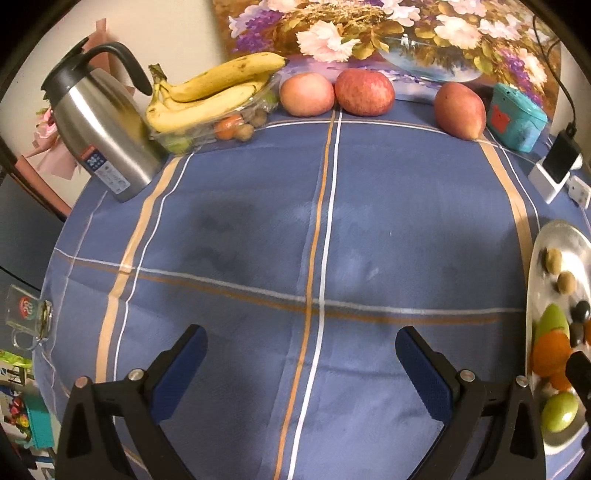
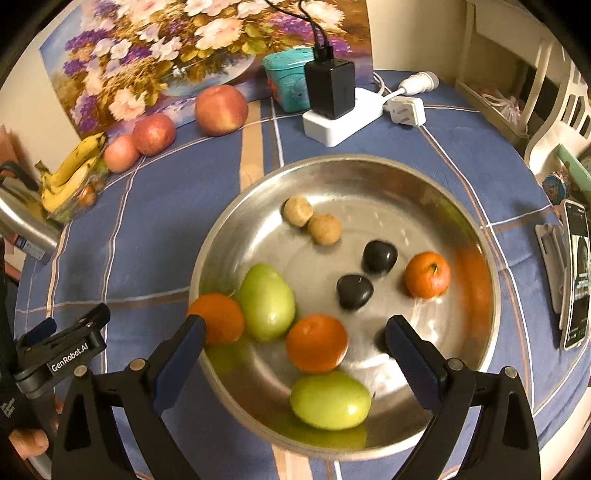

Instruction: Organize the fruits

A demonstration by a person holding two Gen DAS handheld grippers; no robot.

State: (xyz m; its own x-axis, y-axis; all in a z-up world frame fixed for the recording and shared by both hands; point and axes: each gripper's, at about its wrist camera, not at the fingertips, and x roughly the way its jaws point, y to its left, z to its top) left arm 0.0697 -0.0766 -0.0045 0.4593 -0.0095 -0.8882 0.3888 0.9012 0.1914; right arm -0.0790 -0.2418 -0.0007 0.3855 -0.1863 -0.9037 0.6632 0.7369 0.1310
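A steel bowl (image 2: pixel 369 173) in the right wrist view holds oranges (image 2: pixel 317 343), green fruits (image 2: pixel 266 301), two dark fruits (image 2: pixel 354 291) and two small tan fruits (image 2: pixel 298 210). My right gripper (image 2: pixel 295 349) hovers open over the bowl's near side, nothing between its fingers. In the left wrist view my left gripper (image 1: pixel 301 363) is open above bare blue cloth, with the bowl (image 1: pixel 557 240) at the right edge. Bananas (image 1: pixel 210 92) lie on a clear tray of small fruits, and apples (image 1: pixel 306 94) and a reddish fruit (image 1: pixel 460 110) line the far edge.
A steel jug (image 1: pixel 99 136) stands at the far left, a teal box (image 1: pixel 517 116) and a charger on a white power strip (image 2: pixel 340 118) at the back. A phone (image 2: pixel 576 273) lies right of the bowl. A flower painting (image 1: pixel 369 33) backs the table.
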